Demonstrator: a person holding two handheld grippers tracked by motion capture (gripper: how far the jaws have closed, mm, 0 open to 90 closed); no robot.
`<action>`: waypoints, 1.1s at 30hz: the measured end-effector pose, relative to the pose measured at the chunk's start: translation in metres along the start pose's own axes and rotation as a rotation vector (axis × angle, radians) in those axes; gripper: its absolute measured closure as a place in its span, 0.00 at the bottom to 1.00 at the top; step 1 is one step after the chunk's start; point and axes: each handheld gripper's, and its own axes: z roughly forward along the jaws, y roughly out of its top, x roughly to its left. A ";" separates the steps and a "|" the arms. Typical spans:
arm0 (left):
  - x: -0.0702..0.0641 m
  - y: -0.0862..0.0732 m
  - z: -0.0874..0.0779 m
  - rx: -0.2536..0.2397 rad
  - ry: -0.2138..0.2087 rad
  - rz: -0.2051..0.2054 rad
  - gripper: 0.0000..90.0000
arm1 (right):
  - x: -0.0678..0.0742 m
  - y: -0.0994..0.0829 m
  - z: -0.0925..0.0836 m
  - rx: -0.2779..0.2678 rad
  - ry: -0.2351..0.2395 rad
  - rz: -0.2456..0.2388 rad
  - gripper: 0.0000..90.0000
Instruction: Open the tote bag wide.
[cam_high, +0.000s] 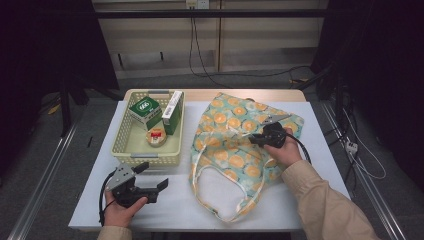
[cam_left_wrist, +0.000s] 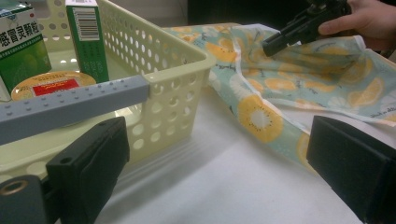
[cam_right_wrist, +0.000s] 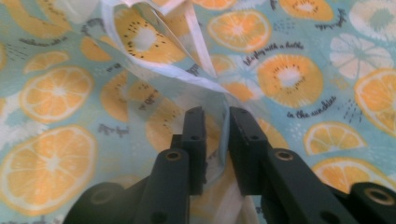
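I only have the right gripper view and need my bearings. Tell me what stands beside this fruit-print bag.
Observer: A cream perforated basket stands left of the bag, holding two green boxes and a round tin.
Operator: Report the left gripper.
Observer: The left gripper is near the table's front edge, open, with nothing between its jaws.
Operator: Locate the bag's handles.
Observer: One handle loop lies flat on the table, on the person's side.
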 end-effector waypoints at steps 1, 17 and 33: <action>0.000 0.000 0.000 0.000 0.000 0.001 0.06 | 0.002 0.002 -0.002 -0.006 0.001 -0.007 0.82; -0.002 0.002 0.002 -0.002 -0.005 0.002 0.06 | 0.030 0.019 -0.016 -0.053 0.023 -0.079 0.69; -0.001 0.002 0.002 -0.004 -0.007 0.001 0.06 | 0.044 0.028 -0.024 -0.084 0.043 -0.102 0.59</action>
